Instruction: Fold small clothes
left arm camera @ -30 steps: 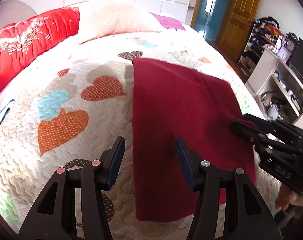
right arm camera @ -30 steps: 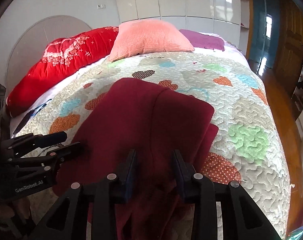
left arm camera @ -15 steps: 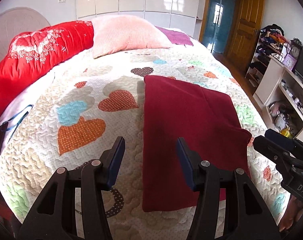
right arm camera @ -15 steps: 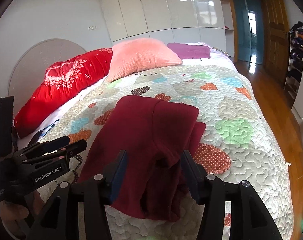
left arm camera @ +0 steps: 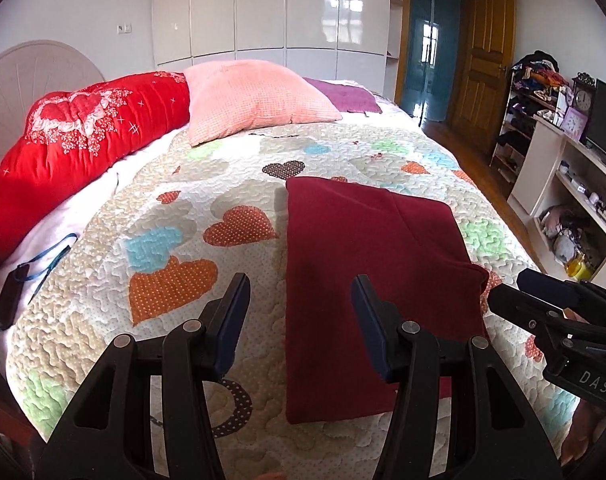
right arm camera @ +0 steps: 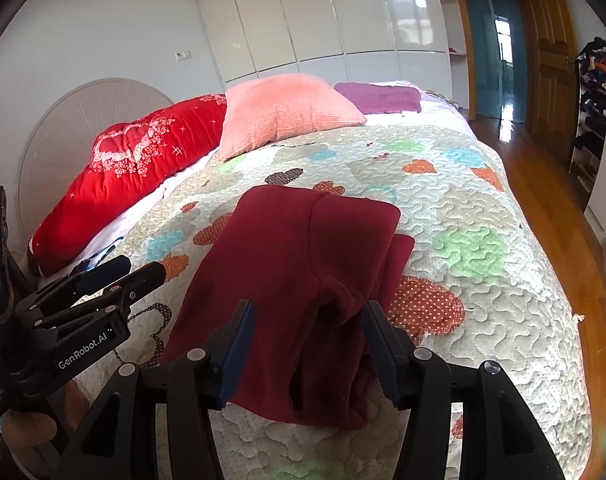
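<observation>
So the dark red fleece garment (left arm camera: pixel 367 280) is lying folded on the heart-patterned quilted bedspread (left arm camera: pixel 175 216), sitting in the centre to lower right of the left wrist view, where it reads as a pretty tidy rectangle with a straight left edge and one seam line running down the top layer. The right wrist view tells a messier story: the same garment (right arm camera: pixel 287 280) fills the lower middle of the frame, and its right side shows stacked layers poking out plus a bunched, puckered fold near the bottom that you just can't see from the other side. The left gripper (left arm camera: pixel 301 320) has its jaws spread wide with nothing between them, hovering over the garment's left edge and the bedspread. The right gripper (right arm camera: pixel 307 352) is also wide open and empty, positioned above the garment's near end. Each camera catches the other gripper at its edge. Up at the top of both frames there's a long red embroidered bolster (left arm camera: pixel 75 136) and a pink textured pillow (left arm camera: pixel 255 96). Only the left view shows the black strap-on device (left arm camera: pixel 7 300) at the far left and the white shelving unit (left arm camera: pixel 563 184) on the right.
</observation>
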Demonstrator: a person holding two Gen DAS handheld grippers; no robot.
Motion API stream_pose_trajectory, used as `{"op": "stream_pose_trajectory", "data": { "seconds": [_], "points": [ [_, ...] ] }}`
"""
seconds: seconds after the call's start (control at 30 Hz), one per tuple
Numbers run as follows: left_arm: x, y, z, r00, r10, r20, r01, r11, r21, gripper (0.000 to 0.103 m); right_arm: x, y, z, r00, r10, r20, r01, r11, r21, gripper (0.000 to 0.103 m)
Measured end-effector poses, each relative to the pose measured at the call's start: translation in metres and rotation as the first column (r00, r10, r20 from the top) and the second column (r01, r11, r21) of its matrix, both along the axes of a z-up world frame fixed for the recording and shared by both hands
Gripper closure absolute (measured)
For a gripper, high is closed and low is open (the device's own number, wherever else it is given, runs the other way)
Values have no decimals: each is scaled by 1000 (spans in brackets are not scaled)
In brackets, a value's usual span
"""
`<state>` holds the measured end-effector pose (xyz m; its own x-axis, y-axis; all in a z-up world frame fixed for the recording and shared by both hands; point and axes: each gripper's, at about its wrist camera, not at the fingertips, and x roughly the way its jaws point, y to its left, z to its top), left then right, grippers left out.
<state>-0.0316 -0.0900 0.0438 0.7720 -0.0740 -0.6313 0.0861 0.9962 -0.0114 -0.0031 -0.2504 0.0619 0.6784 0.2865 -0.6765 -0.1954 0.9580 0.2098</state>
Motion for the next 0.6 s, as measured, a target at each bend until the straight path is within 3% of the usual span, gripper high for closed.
{"op": "stream_pose_trajectory", "data": {
  "seconds": [0.6],
  "points": [
    [-2,-2,-2,1000,0,15,0,1000,1,50,4,5,-9,999,25,-29,-25,1000,6,49]
  ]
}}
